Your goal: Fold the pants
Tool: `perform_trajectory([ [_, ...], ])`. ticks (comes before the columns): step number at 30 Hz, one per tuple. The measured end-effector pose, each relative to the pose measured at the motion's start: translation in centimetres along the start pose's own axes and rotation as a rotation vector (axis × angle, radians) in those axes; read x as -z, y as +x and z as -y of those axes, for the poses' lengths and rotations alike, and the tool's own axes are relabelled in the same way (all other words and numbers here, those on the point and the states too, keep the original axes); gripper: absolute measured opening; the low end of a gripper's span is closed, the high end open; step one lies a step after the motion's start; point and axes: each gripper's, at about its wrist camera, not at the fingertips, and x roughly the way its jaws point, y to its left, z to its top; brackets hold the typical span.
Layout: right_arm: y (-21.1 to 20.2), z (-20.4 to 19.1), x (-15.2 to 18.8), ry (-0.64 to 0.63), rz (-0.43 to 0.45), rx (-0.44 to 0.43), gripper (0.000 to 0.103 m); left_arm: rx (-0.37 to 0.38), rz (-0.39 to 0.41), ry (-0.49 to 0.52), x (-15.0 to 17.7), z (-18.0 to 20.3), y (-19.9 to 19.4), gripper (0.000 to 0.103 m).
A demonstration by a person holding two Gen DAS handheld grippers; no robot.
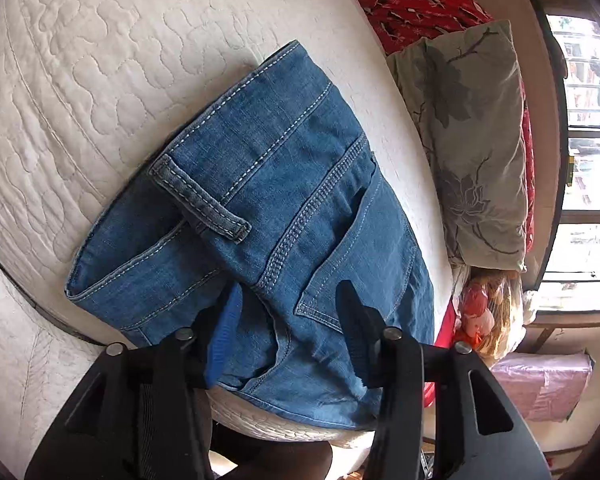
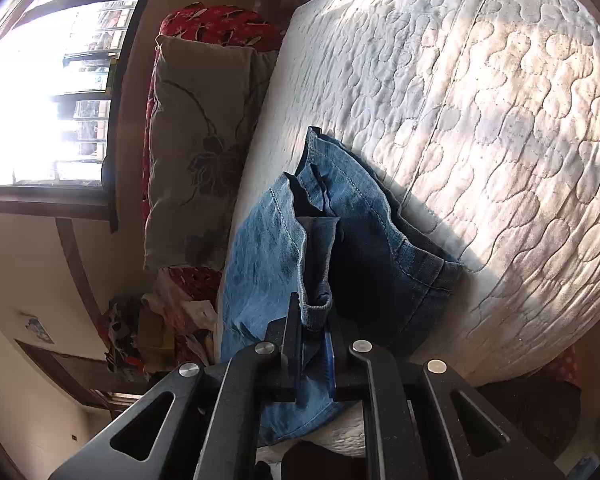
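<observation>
Jaws of the right gripper (image 2: 314, 336) are clamped on a rolled hem of the jeans (image 2: 340, 240); those of the left gripper (image 1: 290, 320) stand apart, straddling the denim near its back pocket (image 1: 352, 256) without pinching it. The jeans lie folded at the near edge of the bed (image 1: 100, 60), part overhanging. To finish the fold well, I would lay the hem flat, inward onto the quilt. Open mattress lies beyond; a pillow (image 1: 472, 140) crowds the window side.
</observation>
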Motion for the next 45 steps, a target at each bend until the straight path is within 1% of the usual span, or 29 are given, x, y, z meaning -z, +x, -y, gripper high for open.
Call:
perform_trajectory([
  [4, 0.1, -0.3, -0.1, -0.005, -0.005, 0.006, 0.01, -0.016, -0.019, -0.034, -0.4, -0.3, 1.4, 0.051],
  [7, 0.5, -0.4, -0.2, -0.012, -0.01, 0.005, 0.01, -0.034, -0.01, -0.045, -1.1, 0.1, 1.6, 0.049],
  [8, 0.6, -0.4, -0.3, -0.016, -0.011, 0.004, 0.01, -0.043, -0.006, -0.043, -1.4, 0.3, 1.5, 0.04],
  [9, 0.8, -0.5, -0.3, -0.02, -0.012, 0.004, 0.01, -0.069, 0.002, -0.033, -1.7, 0.8, 1.5, 0.019],
  [10, 1.0, -0.6, -0.3, -0.023, -0.012, 0.006, 0.01, -0.098, 0.002, -0.015, -2.1, 1.1, 1.5, 0.013],
  [12, 1.3, -0.8, -0.4, -0.031, -0.012, 0.01, 0.01, -0.121, 0.012, 0.003, -2.3, 1.9, 1.3, 0.006],
  [14, 1.3, -1.1, -0.4, -0.04, -0.004, 0.005, 0.01, -0.14, 0.047, 0.041, -2.1, 2.9, 0.7, 0.005],
  [18, 0.9, -2.4, -0.3, -0.084, 0.011, -0.01, 0.008, -0.163, 0.141, 0.15, -0.9, 5.1, -1.3, 0.005],
  [21, 0.1, -3.4, -0.2, -0.09, 0.022, -0.053, 0.007, -0.168, 0.193, 0.199, -0.2, 6.4, -2.6, 0.005],
  [25, -1.2, -4.7, -0.1, -0.104, 0.04, -0.105, 0.007, -0.158, 0.237, 0.233, 0.6, 7.3, -4.2, 0.005],
  [31, -3.2, -5.6, 0.2, -0.1, 0.06, -0.155, 0.007, -0.132, 0.262, 0.24, 1.8, 7.1, -6.2, 0.005],
  [35, -4.4, -4.9, 0.7, -0.075, 0.066, -0.166, 0.007, -0.128, 0.259, 0.238, 2.7, 6.2, -7.0, 0.005],
  [37, -4.7, -3.9, 0.8, -0.063, 0.072, -0.143, 0.008, -0.142, 0.251, 0.244, 3.5, 5.4, -7.0, 0.005],
  [38, -4.7, -3.2, 0.8, -0.05, 0.077, -0.119, 0.008, -0.152, 0.237, 0.238, 3.8, 4.8, -6.8, 0.005],
  [41, -4.3, -0.1, 0.6, 0.018, 0.077, -0.038, 0.01, -0.197, 0.163, 0.218, 4.4, 2.6, -4.8, 0.005],
  [43, -3.3, 1.8, 0.7, 0.06, 0.054, 0.015, 0.01, -0.247, 0.112, 0.203, 4.4, 1.0, -3.0, 0.005],
  [45, -2.4, 2.9, 0.7, 0.074, 0.03, 0.093, 0.01, -0.268, 0.054, 0.17, 4.0, -0.6, -1.3, 0.005],
])
